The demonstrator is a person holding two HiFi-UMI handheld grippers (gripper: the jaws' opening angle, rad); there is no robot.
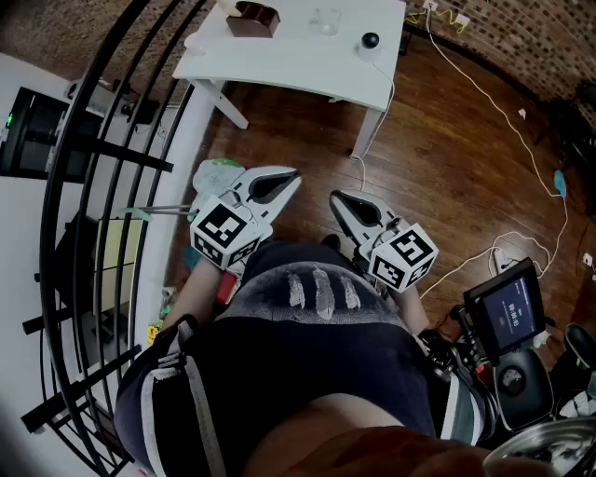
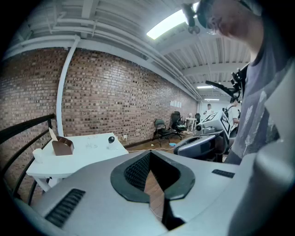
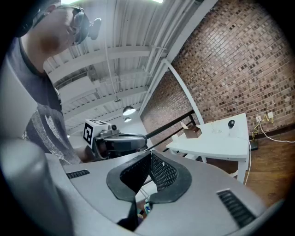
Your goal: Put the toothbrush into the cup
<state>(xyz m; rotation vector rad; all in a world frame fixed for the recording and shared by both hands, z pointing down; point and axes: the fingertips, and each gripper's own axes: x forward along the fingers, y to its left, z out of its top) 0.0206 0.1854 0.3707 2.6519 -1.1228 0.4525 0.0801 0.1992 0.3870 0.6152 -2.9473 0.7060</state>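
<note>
At waist height, close against the body, I hold the left gripper (image 1: 294,176) and the right gripper (image 1: 337,198) side by side, each with its jaws pressed together on nothing. I judge this a carrying posture, since nothing lies within reach. Well ahead stands the white table (image 1: 279,61), bearing a clear cup (image 1: 326,20) near a brown box (image 1: 253,19). The toothbrush cannot be made out in any view. By my reading the task is not yet begun, and the table must be approached first.

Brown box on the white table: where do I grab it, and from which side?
Probably grip the brown box across its two long walls near the right end, coming from the white table's near edge: its flap sticks up at the left end, and the near edge faces you.
</note>
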